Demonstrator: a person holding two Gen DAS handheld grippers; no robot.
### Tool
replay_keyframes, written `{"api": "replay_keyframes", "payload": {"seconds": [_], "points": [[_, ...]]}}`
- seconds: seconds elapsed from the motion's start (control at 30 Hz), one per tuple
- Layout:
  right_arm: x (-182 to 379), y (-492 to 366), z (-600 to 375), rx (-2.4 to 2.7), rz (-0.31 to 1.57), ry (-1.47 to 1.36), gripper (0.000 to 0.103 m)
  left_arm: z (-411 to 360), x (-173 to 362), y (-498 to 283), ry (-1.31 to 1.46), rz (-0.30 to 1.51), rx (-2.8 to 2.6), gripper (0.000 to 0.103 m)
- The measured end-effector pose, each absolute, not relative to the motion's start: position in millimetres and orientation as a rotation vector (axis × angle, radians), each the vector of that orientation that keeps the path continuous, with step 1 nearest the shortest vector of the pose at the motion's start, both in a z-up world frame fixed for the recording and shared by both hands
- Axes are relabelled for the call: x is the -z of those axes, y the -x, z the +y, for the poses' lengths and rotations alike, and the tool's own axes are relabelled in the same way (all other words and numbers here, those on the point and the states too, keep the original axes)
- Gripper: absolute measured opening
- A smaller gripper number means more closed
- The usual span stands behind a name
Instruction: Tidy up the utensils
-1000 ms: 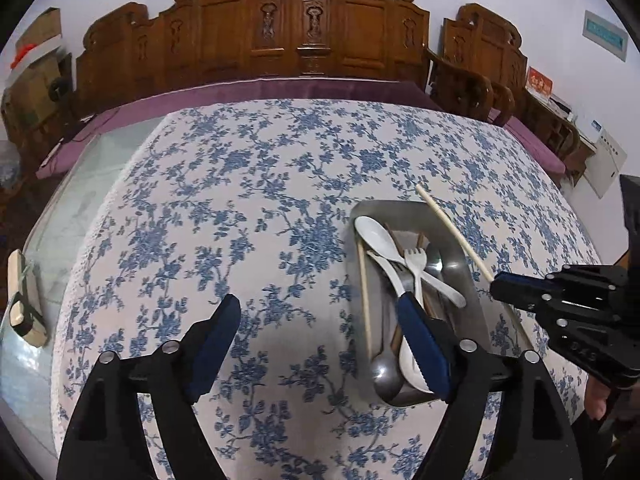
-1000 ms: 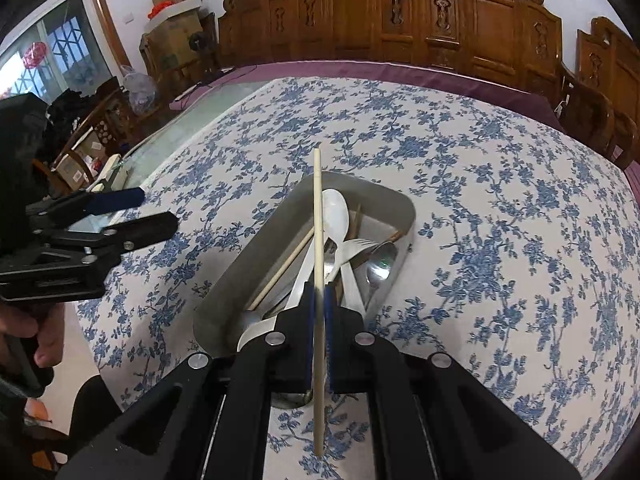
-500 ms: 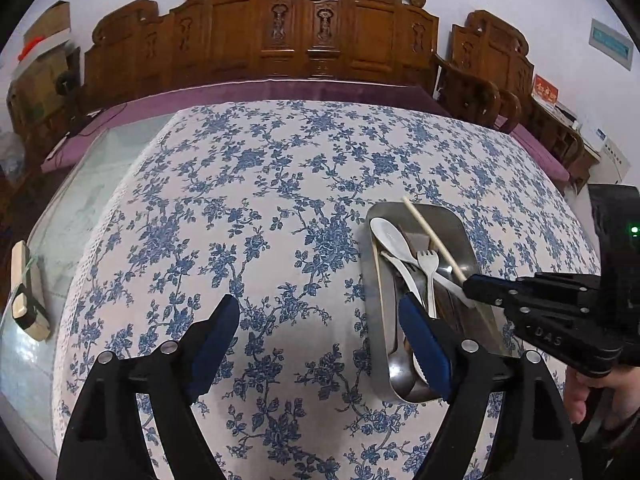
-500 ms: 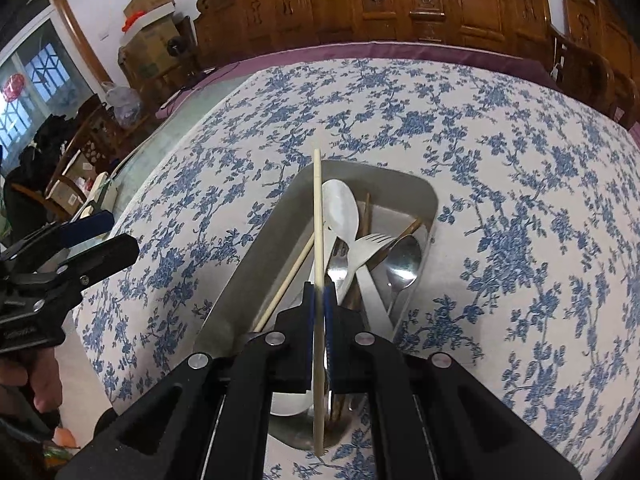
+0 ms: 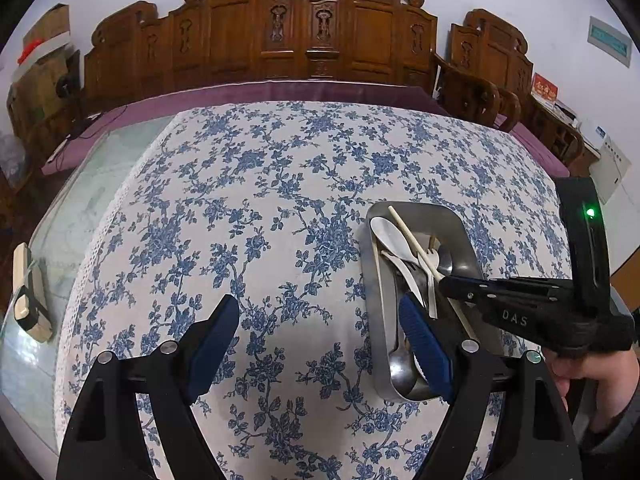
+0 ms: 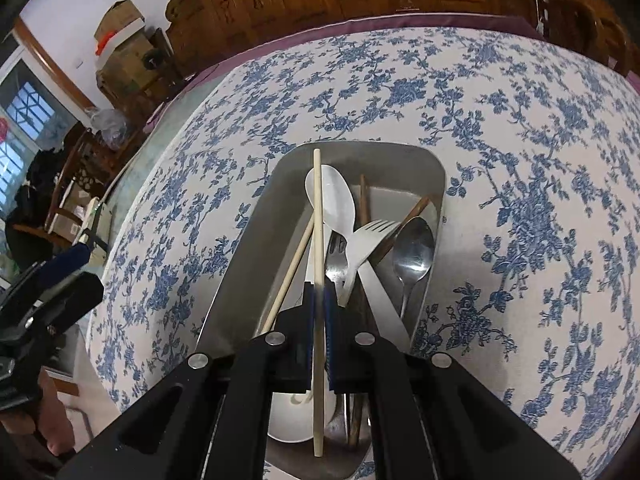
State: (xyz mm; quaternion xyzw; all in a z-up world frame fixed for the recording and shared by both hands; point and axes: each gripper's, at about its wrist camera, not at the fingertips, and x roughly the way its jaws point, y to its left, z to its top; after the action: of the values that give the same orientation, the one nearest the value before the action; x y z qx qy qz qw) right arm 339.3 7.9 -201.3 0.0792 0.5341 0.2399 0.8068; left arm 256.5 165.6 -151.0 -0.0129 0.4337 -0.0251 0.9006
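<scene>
A grey metal tray (image 6: 256, 216) (image 5: 464, 236) sits on the blue-flowered tablecloth. It holds a white spoon (image 6: 334, 200), a white fork (image 6: 366, 240), a metal spoon (image 6: 414, 254), a metal fork, a second pale chopstick (image 6: 290, 270) and brown chopsticks. My right gripper (image 6: 319, 300) is shut on a pale chopstick (image 6: 317, 216) and holds it lengthwise just above the tray; it also shows in the left wrist view (image 5: 444, 282). My left gripper (image 5: 320, 340) is open and empty, low over the cloth just left of the tray.
The round table's cloth (image 5: 260, 200) stretches far and left of the tray. Carved wooden chairs (image 5: 304, 36) line the far side. A small wooden block (image 5: 30, 292) lies on the glass edge at left. Boxes (image 6: 120, 44) stand by the wall.
My right gripper has carried the chopstick forward and down over the tray. The left gripper stays open and has shifted slightly, the tray now sitting further right in its view.
</scene>
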Motion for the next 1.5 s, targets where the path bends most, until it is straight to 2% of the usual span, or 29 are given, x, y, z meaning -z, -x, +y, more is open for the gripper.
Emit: {"api": "replay_keyframes", "payload": {"seconds": [0.83, 1.03, 1.1, 1.5], "points": [[197.6, -336.6, 29.1, -0.524, 1.099, -0.059, 0.006, 170.0, 159.3, -254.8, 0.031, 0.913, 0.044, 0.079], [202.1, -338.0, 23.2, -0.51, 1.128, -0.109, 0.006, 167.8, 159.5, -255.1, 0.027, 0.913, 0.047, 0.079], [201.4, -338.1, 25.5, -0.536, 1.129, -0.138, 0.01, 168.2, 159.5, -254.8, 0.03, 0.912, 0.046, 0.079], [191.1, -323.8, 15.7, -0.58, 1.037, -0.04, 0.01, 164.7, 155.8, -253.2, 0.03, 0.902, 0.046, 0.081]]}}
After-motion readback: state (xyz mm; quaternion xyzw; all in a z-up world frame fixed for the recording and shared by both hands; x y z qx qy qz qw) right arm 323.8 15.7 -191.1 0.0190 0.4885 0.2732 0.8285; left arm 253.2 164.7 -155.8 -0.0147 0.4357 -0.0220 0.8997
